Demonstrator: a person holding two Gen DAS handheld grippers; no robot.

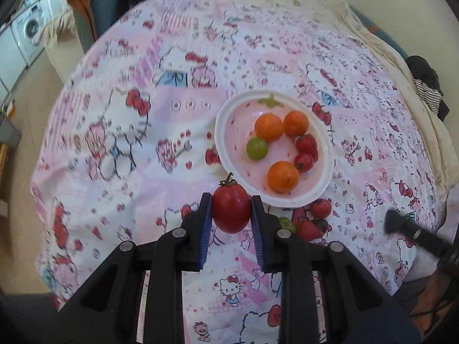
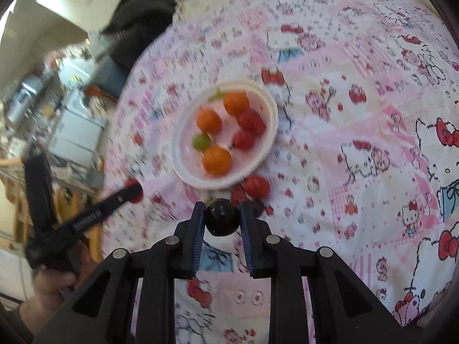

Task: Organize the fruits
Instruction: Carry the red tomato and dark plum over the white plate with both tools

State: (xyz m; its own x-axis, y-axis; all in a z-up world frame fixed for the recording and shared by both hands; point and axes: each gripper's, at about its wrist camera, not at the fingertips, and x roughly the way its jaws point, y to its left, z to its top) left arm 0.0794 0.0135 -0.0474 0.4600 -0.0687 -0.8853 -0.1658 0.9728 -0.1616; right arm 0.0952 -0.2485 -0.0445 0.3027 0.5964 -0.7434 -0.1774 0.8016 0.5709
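Observation:
My left gripper (image 1: 231,203) is shut on a red cherry tomato (image 1: 231,210), held just left of and in front of the pink plate (image 1: 229,154). The plate holds three orange fruits (image 1: 268,127), a green grape (image 1: 257,148), a strawberry (image 1: 307,144) and a small tomato (image 1: 303,162). My right gripper (image 2: 222,209) is shut on a dark grape (image 2: 223,217), held in front of the plate (image 2: 186,169). Loose fruit lies on the cloth by the plate's near rim: a red tomato (image 2: 257,185), a strawberry (image 1: 308,229) and a green grape (image 1: 287,223).
A pink Hello Kitty cloth (image 1: 129,132) covers the table. The left gripper, tomato in its jaws, shows at the left of the right wrist view (image 2: 86,215). The right gripper's tip shows at the left wrist view's right edge (image 1: 413,232). Appliances (image 1: 25,28) and clutter stand beyond the table's edge.

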